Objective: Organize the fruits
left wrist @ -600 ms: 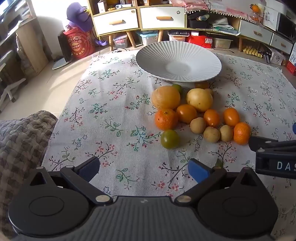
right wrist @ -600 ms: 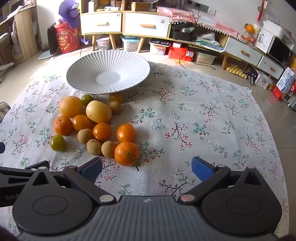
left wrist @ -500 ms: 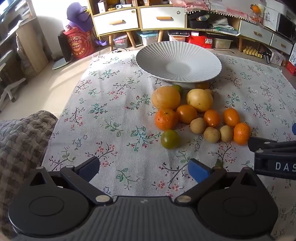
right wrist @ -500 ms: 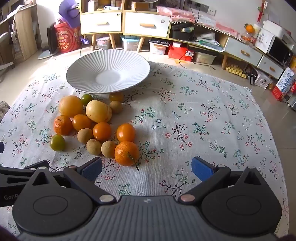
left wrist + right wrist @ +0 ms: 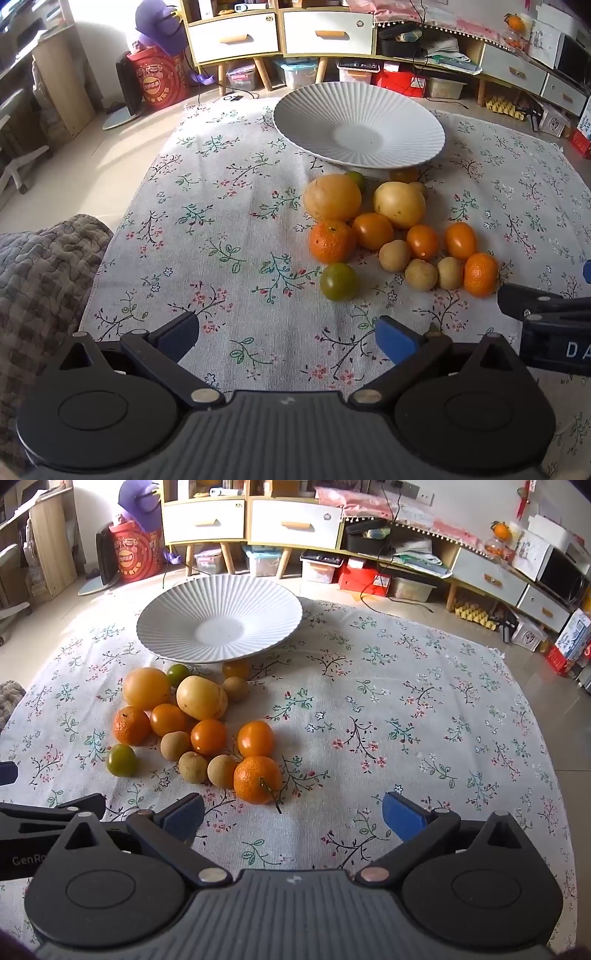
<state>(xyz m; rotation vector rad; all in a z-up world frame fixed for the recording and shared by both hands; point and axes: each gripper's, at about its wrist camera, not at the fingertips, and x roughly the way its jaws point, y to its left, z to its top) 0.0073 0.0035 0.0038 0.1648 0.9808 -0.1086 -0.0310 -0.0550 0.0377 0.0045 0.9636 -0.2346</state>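
- fruits lie in one loose cluster on the floral tablecloth, just in front of the white ribbed plate; none is on the plate.
- white ribbed plate: empty, sitting on the far part of the cloth; a small orange fruit and a small green fruit sit partly under its near rim.
- cluster, far row: a large orange-yellow fruit beside a large pale yellow fruit, close together.
- cluster, middle: a rough-skinned mandarin touching a smooth orange fruit; two more smooth orange fruits to the right.
- cluster, near row: three small tan-brown fruits, side by side, with a stemmed mandarin at the right end.
- green tomato-like fruit: set a little apart at the near left edge of the cluster.
- left gripper: jaws fully spread, blue pads over bare cloth, nothing between them; the green fruit lies just beyond the pads.
- right gripper: jaws fully spread, empty; the stemmed mandarin lies just ahead of the gap, nearer the left pad, not touched.
- both grippers angle down toward the cloth, side by side.
- grey quilted fabric: at the cloth's left edge.
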